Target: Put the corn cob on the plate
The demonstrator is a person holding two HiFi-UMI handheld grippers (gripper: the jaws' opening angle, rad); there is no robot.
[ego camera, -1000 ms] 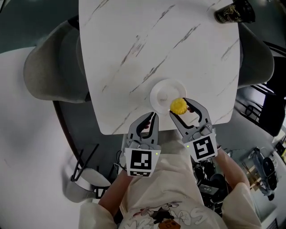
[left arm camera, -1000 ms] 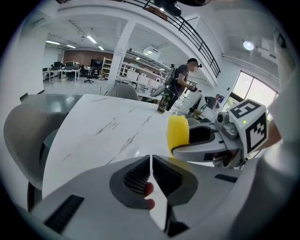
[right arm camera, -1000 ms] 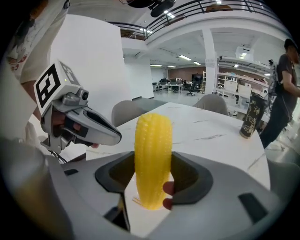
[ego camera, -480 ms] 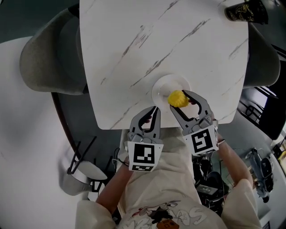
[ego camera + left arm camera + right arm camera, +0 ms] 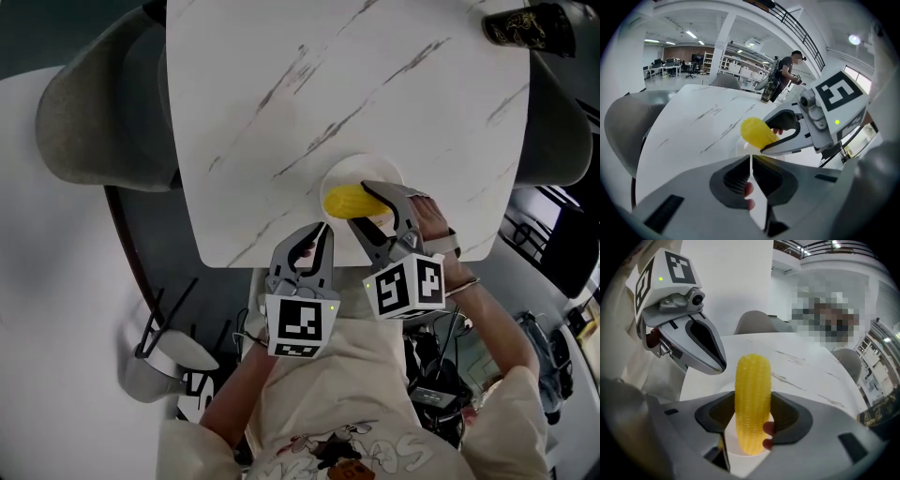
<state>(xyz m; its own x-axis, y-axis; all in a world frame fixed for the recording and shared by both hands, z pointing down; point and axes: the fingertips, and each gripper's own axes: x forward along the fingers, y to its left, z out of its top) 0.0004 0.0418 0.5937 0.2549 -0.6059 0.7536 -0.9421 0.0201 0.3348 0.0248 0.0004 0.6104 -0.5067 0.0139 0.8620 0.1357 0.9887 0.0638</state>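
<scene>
The right gripper [image 5: 361,204] is clenched on the corn cob [image 5: 345,200], holding it over the white plate [image 5: 380,169]; whether the cob touches the plate is unclear. Its long axis runs left to right across the plate, crosswise to the jaws, and the free end points left. The left gripper [image 5: 322,234] is closed on nothing at the near table edge. The table [image 5: 328,84] is white with grey veining, grey chairs [image 5: 94,112] stand around it, and what looks like a dark bottle [image 5: 525,28] lies at its far right corner. Beyond is an open hall with shelving [image 5: 736,68].
</scene>
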